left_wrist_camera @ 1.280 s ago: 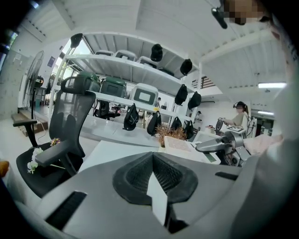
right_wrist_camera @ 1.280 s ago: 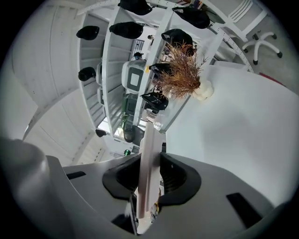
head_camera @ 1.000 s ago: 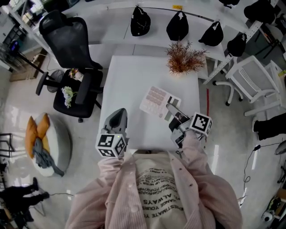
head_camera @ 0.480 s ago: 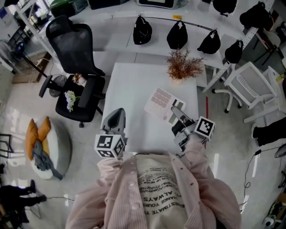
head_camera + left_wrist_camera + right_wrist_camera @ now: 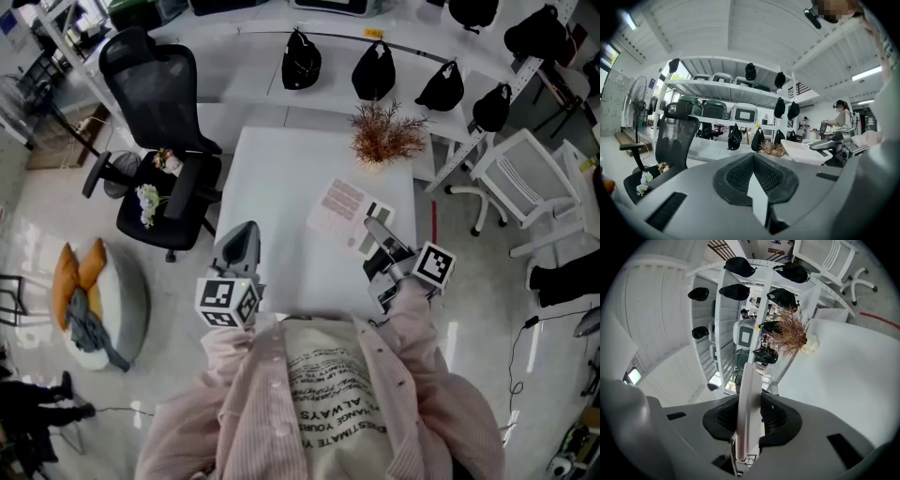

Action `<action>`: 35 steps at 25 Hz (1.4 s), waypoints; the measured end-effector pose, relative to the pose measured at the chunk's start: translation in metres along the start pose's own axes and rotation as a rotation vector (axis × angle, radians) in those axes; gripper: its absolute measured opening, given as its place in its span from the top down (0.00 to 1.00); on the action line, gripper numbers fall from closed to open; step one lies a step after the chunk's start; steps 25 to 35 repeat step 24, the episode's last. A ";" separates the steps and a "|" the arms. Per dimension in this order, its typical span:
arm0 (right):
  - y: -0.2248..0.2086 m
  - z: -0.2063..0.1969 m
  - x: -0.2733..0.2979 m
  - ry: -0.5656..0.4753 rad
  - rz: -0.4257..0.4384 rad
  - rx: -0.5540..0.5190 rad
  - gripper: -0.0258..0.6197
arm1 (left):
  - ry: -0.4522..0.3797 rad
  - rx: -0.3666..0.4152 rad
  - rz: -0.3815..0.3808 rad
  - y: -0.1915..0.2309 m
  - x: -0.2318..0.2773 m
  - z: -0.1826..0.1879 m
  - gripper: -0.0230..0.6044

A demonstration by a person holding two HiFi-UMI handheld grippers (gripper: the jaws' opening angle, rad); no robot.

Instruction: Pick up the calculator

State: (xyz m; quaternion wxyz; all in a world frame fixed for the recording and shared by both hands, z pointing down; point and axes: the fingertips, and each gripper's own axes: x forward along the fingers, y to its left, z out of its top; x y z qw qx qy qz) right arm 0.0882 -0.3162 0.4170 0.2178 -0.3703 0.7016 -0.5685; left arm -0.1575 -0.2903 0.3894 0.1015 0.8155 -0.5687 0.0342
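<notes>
Right gripper point(image 5: 377, 234) is clamped on the calculator point(image 5: 343, 206) by its near end, slab edge-on between the jaws. It sits over the right side of the table point(image 5: 272, 187) and looks lifted clear. Left gripper point(image 5: 242, 242) is closed on nothing, at the near left edge.

Risk: the grip is on one end only and the slab is thin and smooth, so it could pivot or slip out if swung.

Plant point(image 5: 384, 136) at the far edge is the nearest obstacle. Black chair point(image 5: 159, 94) left, white chair point(image 5: 530, 169) right, bags point(image 5: 301, 58) behind.
</notes>
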 end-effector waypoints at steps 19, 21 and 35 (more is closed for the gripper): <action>0.000 -0.007 0.005 0.007 -0.001 0.029 0.82 | 0.010 0.008 -0.002 -0.002 -0.001 -0.001 0.96; 0.000 -0.007 0.005 0.005 -0.003 0.028 0.82 | 0.010 0.008 -0.002 -0.001 -0.001 -0.002 0.96; -0.001 -0.008 0.004 0.004 -0.007 0.030 0.82 | 0.011 0.009 -0.003 -0.001 -0.002 -0.003 0.96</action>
